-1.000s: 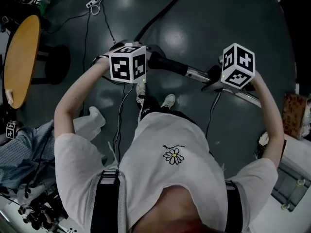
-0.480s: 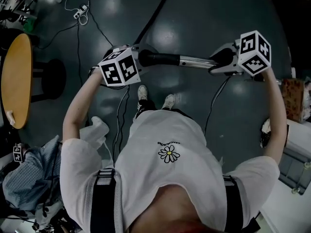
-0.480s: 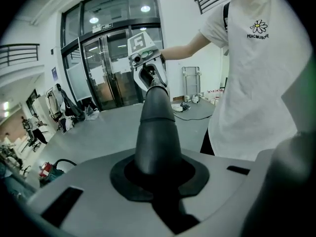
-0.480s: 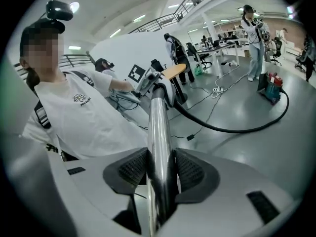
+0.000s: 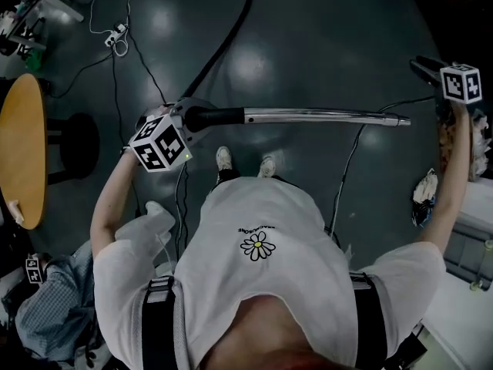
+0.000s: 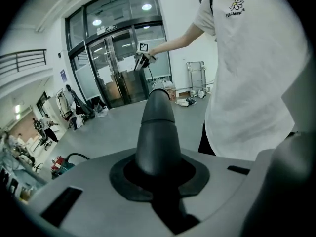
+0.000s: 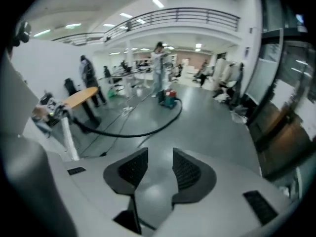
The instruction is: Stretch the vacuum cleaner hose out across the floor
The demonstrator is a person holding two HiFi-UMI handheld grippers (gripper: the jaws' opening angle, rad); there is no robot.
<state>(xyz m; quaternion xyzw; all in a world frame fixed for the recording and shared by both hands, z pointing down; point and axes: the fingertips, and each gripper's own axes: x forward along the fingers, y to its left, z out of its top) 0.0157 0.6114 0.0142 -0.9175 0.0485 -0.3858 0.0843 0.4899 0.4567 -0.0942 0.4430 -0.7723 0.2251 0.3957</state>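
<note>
In the head view my left gripper (image 5: 185, 119) is shut on the black handle (image 5: 212, 117) of the vacuum cleaner's wand. The wand's metal tube (image 5: 323, 116) runs level to the right, above the floor. The black hose (image 5: 223, 48) trails from the handle across the floor toward the top. In the left gripper view the handle (image 6: 155, 127) fills the jaws of the left gripper (image 6: 157, 169). My right gripper (image 5: 422, 65) is at the far right, beyond the tube's end. In its own view the right gripper (image 7: 155, 169) is open and empty, and the hose (image 7: 138, 131) curves toward the teal vacuum body (image 7: 170, 100).
A round wooden table (image 5: 23, 153) and a black stool (image 5: 77, 141) stand at the left, with a power strip (image 5: 115, 35) and cables above them. A cardboard box (image 5: 453, 141) and bags sit at the right. The person's feet (image 5: 223, 158) are below the tube. People stand far off (image 7: 158, 70).
The right gripper has left the metal tube and swung out to the far right. The left gripper has shifted left with the handle, and the tube now lies level.
</note>
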